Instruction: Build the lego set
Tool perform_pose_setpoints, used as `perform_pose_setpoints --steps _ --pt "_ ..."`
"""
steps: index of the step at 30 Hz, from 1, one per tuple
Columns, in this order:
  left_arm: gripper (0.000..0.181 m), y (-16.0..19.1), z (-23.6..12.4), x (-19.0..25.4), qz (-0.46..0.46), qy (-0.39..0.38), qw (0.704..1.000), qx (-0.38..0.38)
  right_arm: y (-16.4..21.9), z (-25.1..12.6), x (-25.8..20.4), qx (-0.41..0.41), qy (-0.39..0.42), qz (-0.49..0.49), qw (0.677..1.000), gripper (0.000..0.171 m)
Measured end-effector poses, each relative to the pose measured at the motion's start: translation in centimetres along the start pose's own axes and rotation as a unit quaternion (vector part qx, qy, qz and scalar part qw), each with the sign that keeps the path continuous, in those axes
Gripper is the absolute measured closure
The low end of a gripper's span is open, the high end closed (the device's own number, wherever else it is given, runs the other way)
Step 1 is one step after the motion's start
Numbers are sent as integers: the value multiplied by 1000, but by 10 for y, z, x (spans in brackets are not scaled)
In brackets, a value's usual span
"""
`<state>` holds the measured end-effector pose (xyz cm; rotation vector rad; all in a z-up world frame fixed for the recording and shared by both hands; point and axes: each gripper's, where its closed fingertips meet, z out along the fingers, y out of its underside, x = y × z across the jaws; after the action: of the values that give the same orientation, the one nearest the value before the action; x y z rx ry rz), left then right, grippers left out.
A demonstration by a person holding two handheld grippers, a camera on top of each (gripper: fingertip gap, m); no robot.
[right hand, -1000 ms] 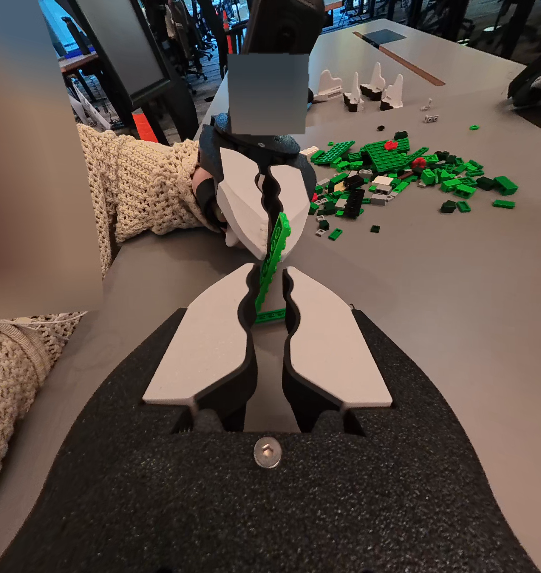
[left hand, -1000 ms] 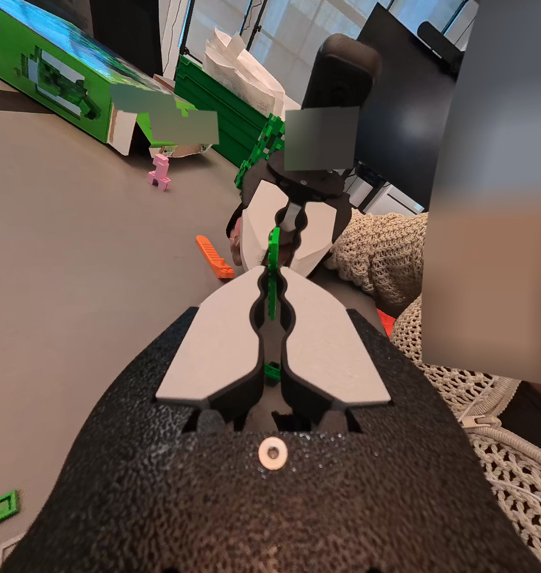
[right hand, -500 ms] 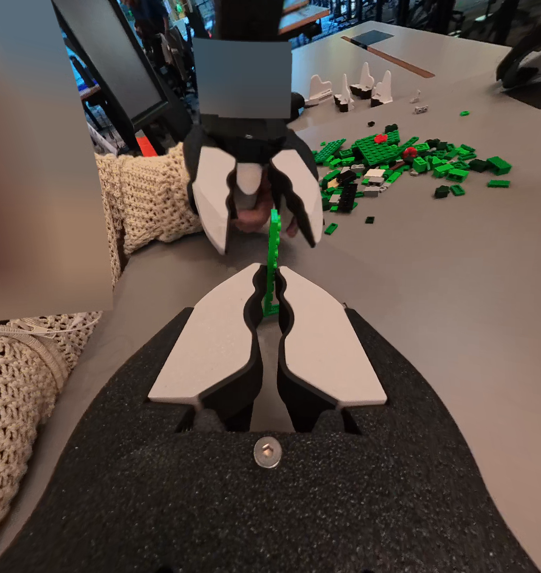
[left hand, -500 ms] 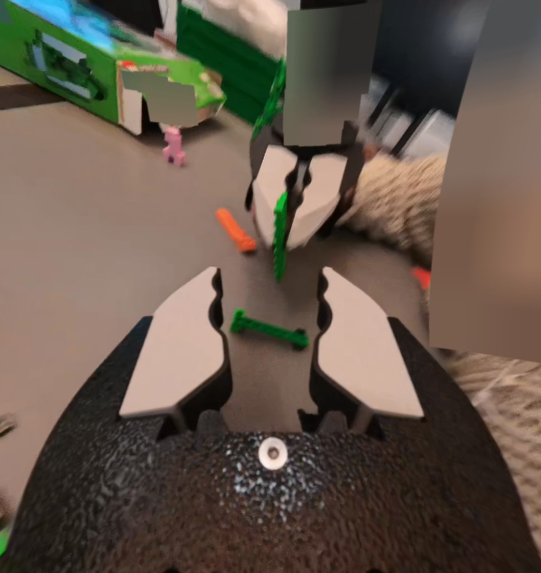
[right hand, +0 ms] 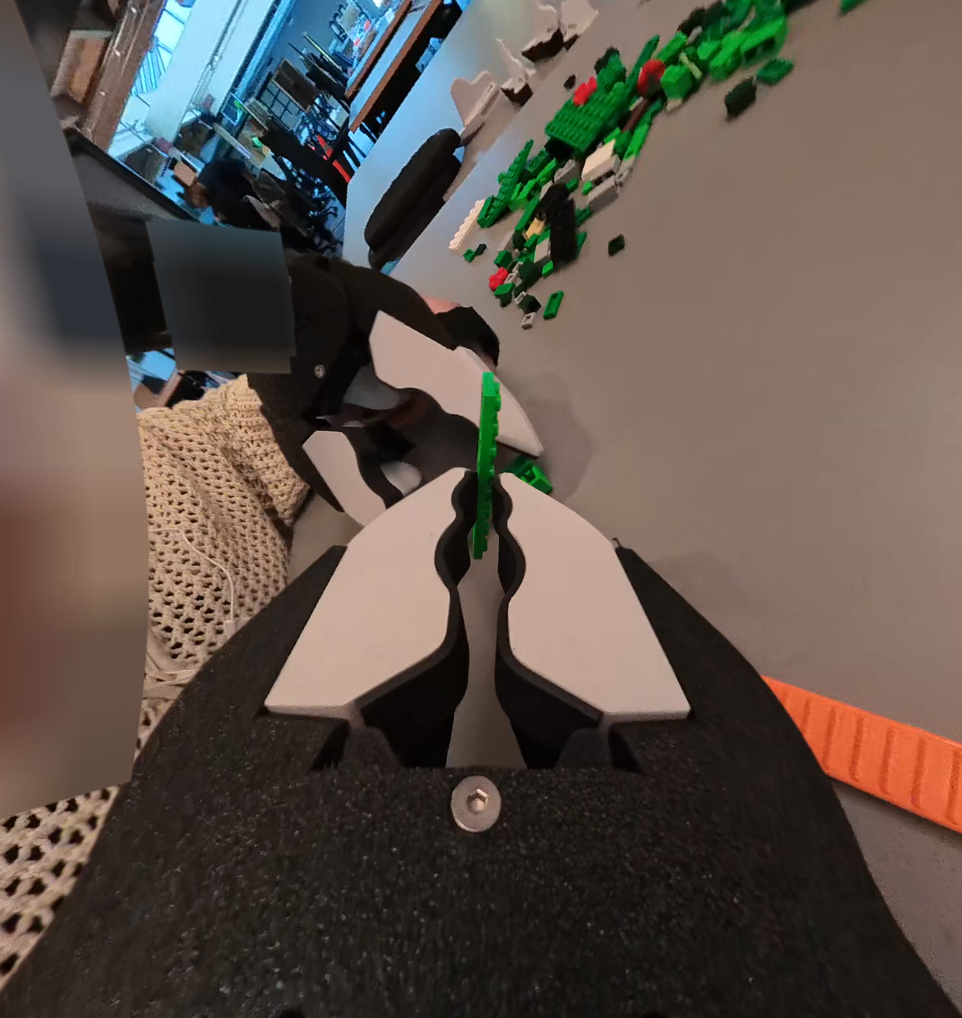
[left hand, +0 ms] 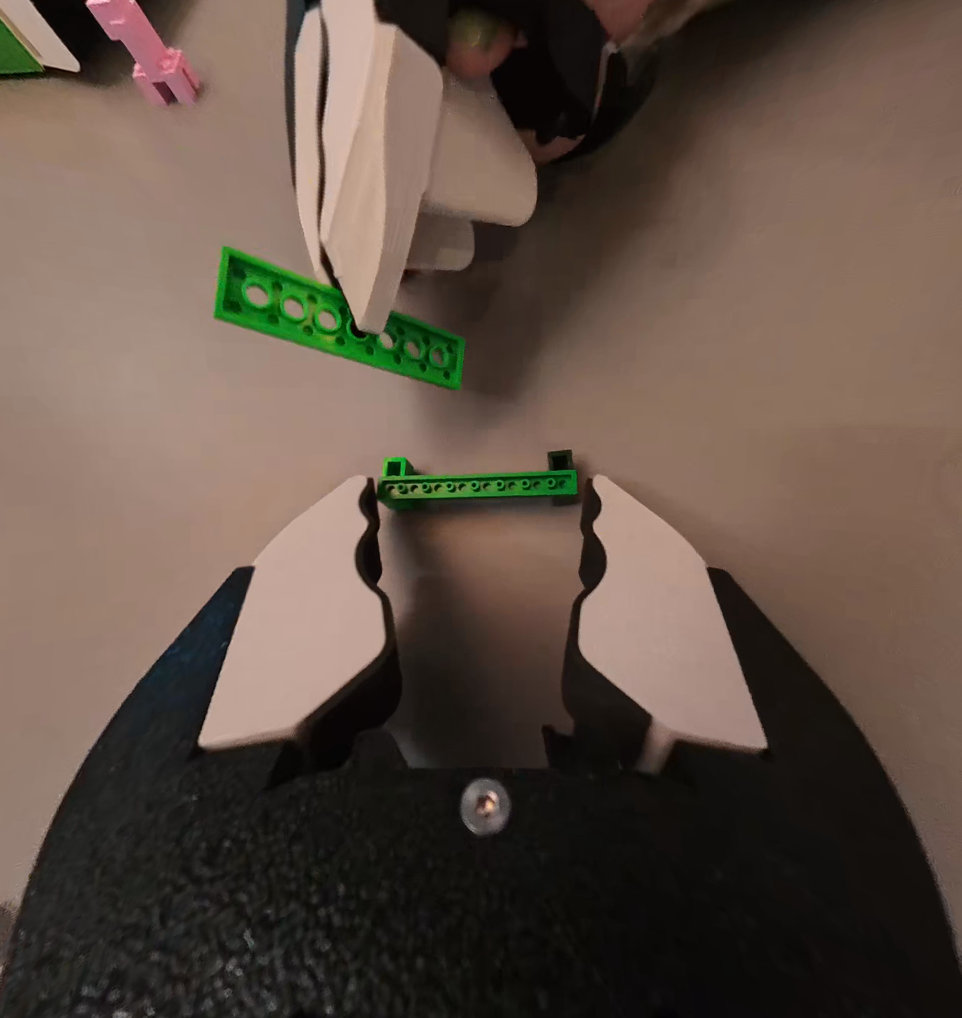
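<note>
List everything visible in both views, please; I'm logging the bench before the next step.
Flat green plate: one, bright green, held above the table by the right tongs.
Long green piece: one, green with two end posts, on the table between the left fingertips.
Pink piece: one, far left.
Loose brick pile: many, mostly green, some red, white and black, far on the table.
Orange tool: one, beside the right tongs.
Table: one, grey.
Knit sleeve: cream.
Left tongs: open.
Right tongs: shut on the plate.
</note>
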<state>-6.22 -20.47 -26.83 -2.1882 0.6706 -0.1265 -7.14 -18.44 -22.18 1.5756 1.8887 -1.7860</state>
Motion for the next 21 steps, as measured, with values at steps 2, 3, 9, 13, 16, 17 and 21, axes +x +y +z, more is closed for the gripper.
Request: perform_pose_setpoints --steps 2,3,9,13,16,17,21 --pt "113 -1 1 0 1 -3 1000 3 1 0 3 -2 -3 25 1000 167" --pt "113 -2 2 -1 -1 -4 1000 4 0 0 3 -1 -9 33 999 167" --pt "114 -4 4 -2 -7 -11 1000 16 6 1 5 -11 -15 42 999 167" --pt "114 -5 3 -3 4 -27 999 20 14 3 -1 -32 -24 51 998 167" --pt "114 -10 2 -3 28 -52 998 34 20 4 -4 -39 -29 76 996 167" --pt "114 -12 1 -4 37 -65 996 40 21 4 -5 -38 -32 85 995 167" --pt "114 -20 -1 -6 65 -117 989 59 23 4 -11 -33 -38 99 994 167"
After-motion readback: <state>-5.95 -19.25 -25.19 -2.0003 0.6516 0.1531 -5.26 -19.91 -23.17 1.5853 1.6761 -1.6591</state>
